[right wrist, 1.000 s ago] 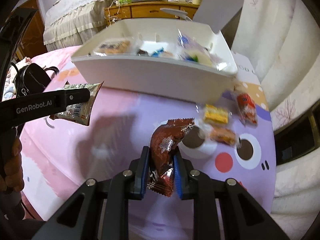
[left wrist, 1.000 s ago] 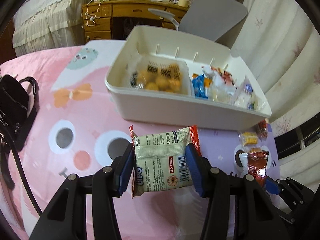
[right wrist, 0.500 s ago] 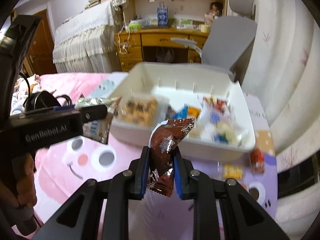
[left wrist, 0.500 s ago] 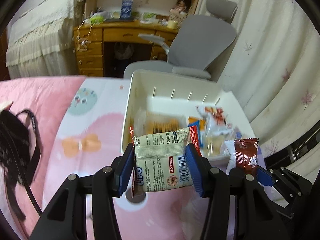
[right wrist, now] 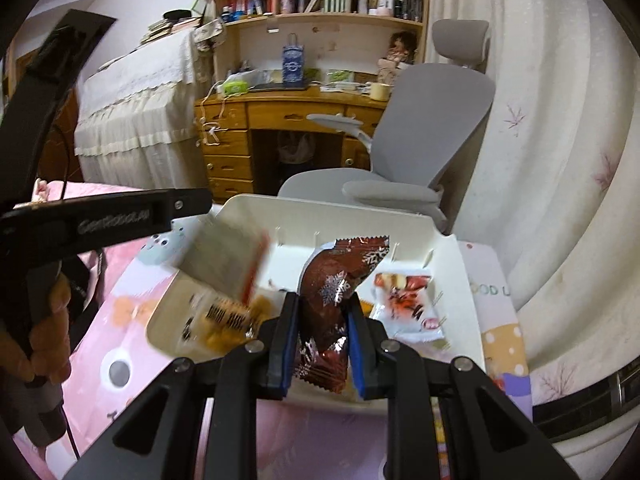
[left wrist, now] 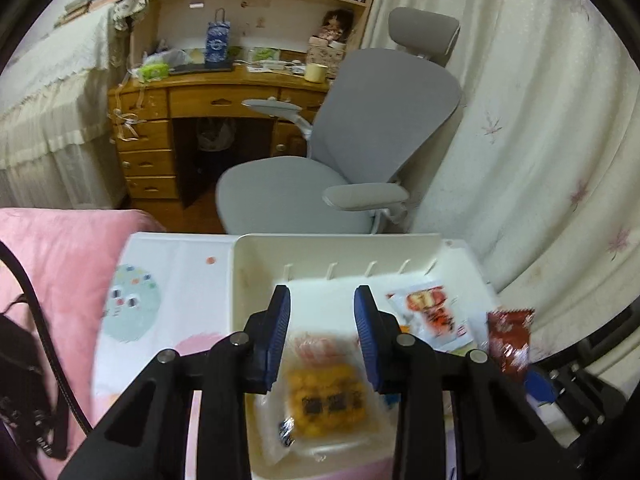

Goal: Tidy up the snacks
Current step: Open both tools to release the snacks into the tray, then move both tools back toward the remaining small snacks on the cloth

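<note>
Above the white bin [left wrist: 256, 248], both grippers hover with snacks close by

Right gripper [right wrist: 322, 334] clamps a brown snowflake wrapper [right wrist: 334, 284] upright over the bin; left gripper [left wrist: 322, 334] has just narrowed, nothing between its jaws; beside its tip a pale packet [right wrist: 226, 262] is motion-blurred, its print unreadable; below lie yellow biscuits [left wrist: 326, 400], partly hidden.

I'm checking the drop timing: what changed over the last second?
Both grippers moved forward and up until over the white box. The left gripper let go: its jaws have just been closing with nothing between them, and the pale packet it gripped now shows blurred and loose over the box's left end. Unchanged: the right gripper stays shut on the brown packet.
</note>
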`<act>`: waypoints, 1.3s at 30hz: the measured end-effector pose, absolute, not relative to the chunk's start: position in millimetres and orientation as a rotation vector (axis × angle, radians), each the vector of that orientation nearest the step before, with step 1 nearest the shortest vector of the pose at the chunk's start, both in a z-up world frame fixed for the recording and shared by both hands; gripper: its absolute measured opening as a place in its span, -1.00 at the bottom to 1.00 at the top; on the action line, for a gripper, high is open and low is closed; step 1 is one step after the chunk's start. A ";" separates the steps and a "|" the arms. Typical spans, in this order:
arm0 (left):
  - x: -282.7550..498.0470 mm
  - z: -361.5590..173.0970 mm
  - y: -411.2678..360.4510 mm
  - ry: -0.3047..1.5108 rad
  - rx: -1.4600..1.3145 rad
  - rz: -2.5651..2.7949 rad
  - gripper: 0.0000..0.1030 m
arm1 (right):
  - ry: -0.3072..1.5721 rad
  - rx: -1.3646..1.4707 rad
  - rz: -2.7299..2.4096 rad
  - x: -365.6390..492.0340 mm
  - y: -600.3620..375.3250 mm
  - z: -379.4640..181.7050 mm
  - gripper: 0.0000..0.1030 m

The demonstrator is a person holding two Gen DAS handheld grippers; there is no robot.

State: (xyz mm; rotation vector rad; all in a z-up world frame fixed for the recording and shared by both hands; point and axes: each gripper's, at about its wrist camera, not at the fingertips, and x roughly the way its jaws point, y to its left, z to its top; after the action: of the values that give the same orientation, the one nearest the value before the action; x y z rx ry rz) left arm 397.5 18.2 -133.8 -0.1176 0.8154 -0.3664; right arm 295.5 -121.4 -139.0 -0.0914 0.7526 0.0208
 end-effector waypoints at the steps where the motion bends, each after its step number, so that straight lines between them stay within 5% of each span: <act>1: 401.2 -134.9 16.9 0.820 -0.121 -0.373 -0.39 | 0.755 -0.090 0.014 297.6 -121.9 -138.9 -0.57; 4: 405.3 -141.1 12.1 0.844 -0.120 -0.404 -0.39 | 0.782 -0.073 0.021 299.7 -122.7 -141.7 -0.52; 10: 400.3 -148.5 7.3 0.888 -0.114 -0.447 -0.39 | 0.805 -0.058 -0.014 292.7 -123.1 -144.4 -0.06; 39: 267.1 -173.9 -39.5 1.189 -0.052 -0.271 0.19 | 0.954 0.083 0.077 176.1 -183.4 -178.5 -0.05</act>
State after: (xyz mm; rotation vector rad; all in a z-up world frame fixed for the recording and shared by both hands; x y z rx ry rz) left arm 267.1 -39.5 -173.9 -0.0525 1.1894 -0.2712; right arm 176.1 -183.4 -178.5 0.0827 0.9535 0.0768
